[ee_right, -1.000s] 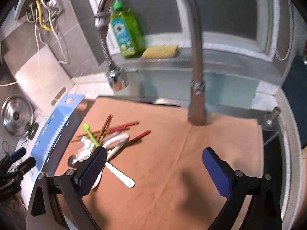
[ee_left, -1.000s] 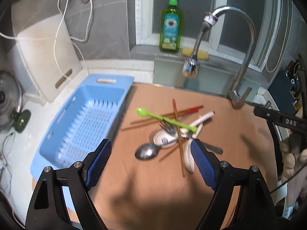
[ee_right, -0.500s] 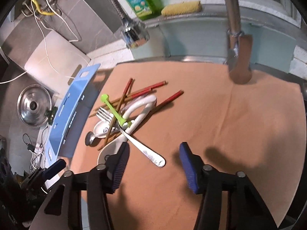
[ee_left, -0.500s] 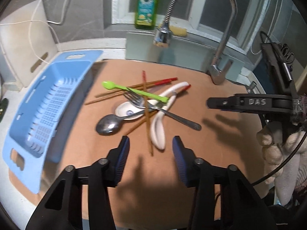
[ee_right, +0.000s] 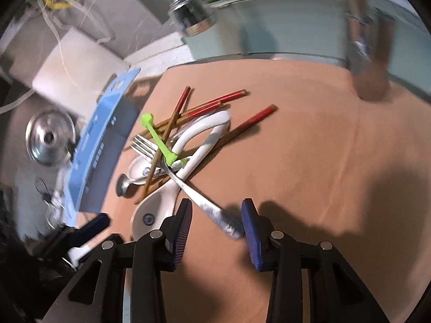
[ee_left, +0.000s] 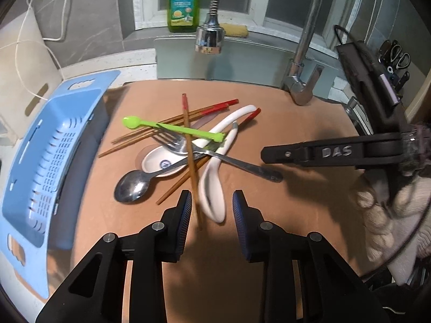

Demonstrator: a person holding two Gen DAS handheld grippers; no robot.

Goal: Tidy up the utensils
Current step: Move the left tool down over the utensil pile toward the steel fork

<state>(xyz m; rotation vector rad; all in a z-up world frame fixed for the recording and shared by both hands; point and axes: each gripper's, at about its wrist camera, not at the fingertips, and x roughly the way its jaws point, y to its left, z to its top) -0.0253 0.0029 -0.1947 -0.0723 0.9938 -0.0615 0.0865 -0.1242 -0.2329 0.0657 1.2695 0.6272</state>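
Left gripper (ee_left: pixel 212 207): I'm holding it low over the near edge of the pile; its jaws have just been closing and are standing narrowly apart, pressing on nothing, with the bowl of a white ceramic soup spoon (ee_left: pixel 212 191) and the near tip of a brown wooden chopstick (ee_left: pixel 191 161) lying between the blue pads.

Right gripper (ee_right: pixel 217 222): I'm bringing it in from the right; its jaws have just been closing too, still apart, with the handle end of the steel fork (ee_right: pixel 188 185) sitting between them, close to the right pad. I can't tell whether that pad is touching it.

Utensil pile: it's lying tangled on the tan cloth mat (ee_left: pixel 296 123), with red-tipped wooden chopsticks (ee_left: pixel 215 109), a lime-green plastic spoon (ee_left: pixel 172 129), a second white soup spoon (ee_left: pixel 161 162) and a steel tablespoon (ee_left: pixel 132 188) all crossing one another.

Blue slotted plastic tray (ee_left: pixel 45 156): it's sitting at the mat's left edge, tilted.

Far side: a chrome tap (ee_left: pixel 304 53) and a green dish-soap bottle (ee_left: pixel 183 2) are standing behind the mat.
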